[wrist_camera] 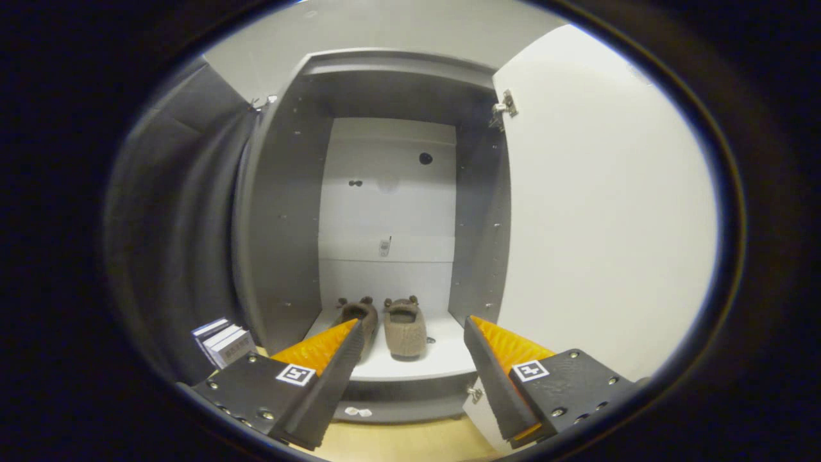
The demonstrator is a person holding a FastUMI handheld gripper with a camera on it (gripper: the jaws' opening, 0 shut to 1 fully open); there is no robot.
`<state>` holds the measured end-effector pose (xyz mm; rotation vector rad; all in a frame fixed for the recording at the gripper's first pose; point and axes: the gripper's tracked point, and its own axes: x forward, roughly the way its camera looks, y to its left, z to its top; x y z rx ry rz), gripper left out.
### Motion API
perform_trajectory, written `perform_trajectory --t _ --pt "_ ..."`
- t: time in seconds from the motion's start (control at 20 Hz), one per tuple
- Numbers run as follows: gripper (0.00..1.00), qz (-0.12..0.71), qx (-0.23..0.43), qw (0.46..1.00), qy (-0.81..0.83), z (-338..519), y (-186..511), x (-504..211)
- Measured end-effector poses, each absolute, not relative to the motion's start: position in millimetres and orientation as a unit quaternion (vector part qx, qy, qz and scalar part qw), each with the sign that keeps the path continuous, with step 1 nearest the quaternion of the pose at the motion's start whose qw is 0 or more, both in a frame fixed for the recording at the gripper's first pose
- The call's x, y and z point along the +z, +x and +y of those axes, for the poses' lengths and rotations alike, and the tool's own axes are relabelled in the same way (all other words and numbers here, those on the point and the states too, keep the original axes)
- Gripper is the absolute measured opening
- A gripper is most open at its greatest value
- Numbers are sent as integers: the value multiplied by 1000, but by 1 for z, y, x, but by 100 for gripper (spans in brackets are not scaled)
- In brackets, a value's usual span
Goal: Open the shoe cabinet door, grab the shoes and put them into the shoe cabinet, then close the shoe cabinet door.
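- two fuzzy brown shoes (pixel 391 326) with round toes sit side by side on the smooth bottom shelf of the shoe cabinet (pixel 282 212).
- one flat door (pixel 603 212) stands open.
- the hand-held gripper (pixel 410 359) is spread wide, holding nothing.

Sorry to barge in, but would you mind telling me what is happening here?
A person's handheld gripper faces an open shoe cabinet. Its fingers are spread apart, holding nothing. The pair of shoes already sits side by side on the cabinet floor, just beyond the fingers. The door stands wide open on the right, so closing it remains.
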<state>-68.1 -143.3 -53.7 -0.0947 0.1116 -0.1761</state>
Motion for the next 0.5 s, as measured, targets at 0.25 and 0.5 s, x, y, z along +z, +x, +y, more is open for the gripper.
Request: perform_trajectory --t 0.25,0.5 --pt "96 60 -55 996 -38 -158 -147 -44" --pt "96 59 -49 996 -35 -185 -221 -34"
